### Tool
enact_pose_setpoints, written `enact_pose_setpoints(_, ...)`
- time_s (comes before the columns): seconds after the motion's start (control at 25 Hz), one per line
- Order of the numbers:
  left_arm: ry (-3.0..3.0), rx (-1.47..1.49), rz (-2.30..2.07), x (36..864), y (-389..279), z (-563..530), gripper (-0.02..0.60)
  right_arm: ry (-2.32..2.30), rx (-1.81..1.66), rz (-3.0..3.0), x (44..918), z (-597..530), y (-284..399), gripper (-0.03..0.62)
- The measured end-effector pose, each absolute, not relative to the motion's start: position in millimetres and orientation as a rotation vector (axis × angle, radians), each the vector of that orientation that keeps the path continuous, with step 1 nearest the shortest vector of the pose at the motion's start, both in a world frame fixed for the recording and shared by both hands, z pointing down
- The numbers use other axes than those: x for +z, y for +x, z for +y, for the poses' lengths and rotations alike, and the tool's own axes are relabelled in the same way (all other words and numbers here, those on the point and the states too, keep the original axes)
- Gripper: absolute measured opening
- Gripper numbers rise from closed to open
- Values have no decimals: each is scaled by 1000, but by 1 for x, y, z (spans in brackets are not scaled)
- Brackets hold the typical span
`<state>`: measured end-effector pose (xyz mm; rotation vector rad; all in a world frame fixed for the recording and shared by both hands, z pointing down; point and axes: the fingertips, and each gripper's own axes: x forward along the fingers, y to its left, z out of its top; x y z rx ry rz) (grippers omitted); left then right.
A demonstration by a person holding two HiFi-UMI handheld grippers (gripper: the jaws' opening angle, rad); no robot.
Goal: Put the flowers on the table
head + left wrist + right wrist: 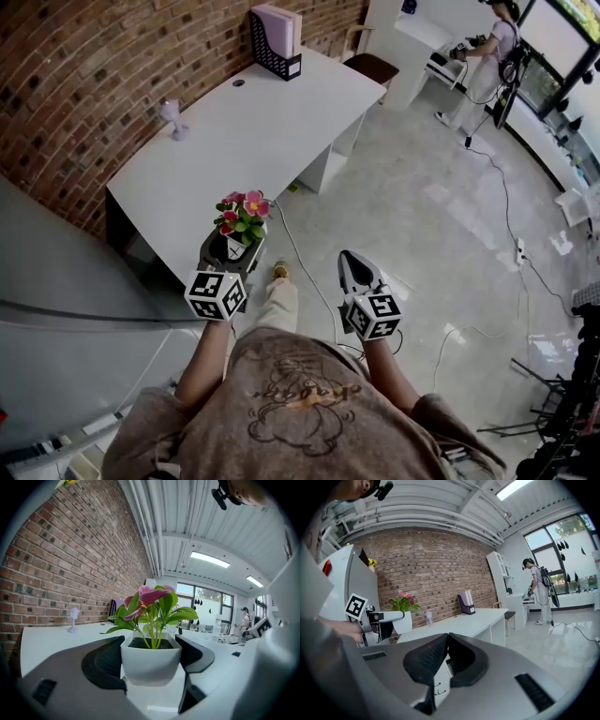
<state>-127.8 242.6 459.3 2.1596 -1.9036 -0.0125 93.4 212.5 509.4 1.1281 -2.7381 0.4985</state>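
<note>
A small white pot of pink flowers (pixel 242 217) (pixel 151 656) is clamped between the jaws of my left gripper (pixel 234 246) (pixel 152 660). It hangs in the air just off the near corner of the long white table (pixel 253 131) (pixel 51 634). In the right gripper view the flower pot (pixel 403 613) and left gripper (pixel 370 618) show at the left, beside the table (pixel 464 620). My right gripper (pixel 354 272) (pixel 446 656) is shut with nothing in it, held over the floor to the right of the pot.
On the table stand a small lilac lamp (pixel 172 117) near the brick wall and a black file holder with pink folders (pixel 275 42) at the far end. A chair (pixel 373 66) stands beyond. A person (pixel 492 56) works at the far right; cables (pixel 506 216) lie on the floor.
</note>
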Motion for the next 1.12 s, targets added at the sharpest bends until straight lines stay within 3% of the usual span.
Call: enact_pose_setpoints(1.12, 2298, 18, -1729, 452, -189, -55, 345, 1216, 512, -2681, 502, -37, 18, 5)
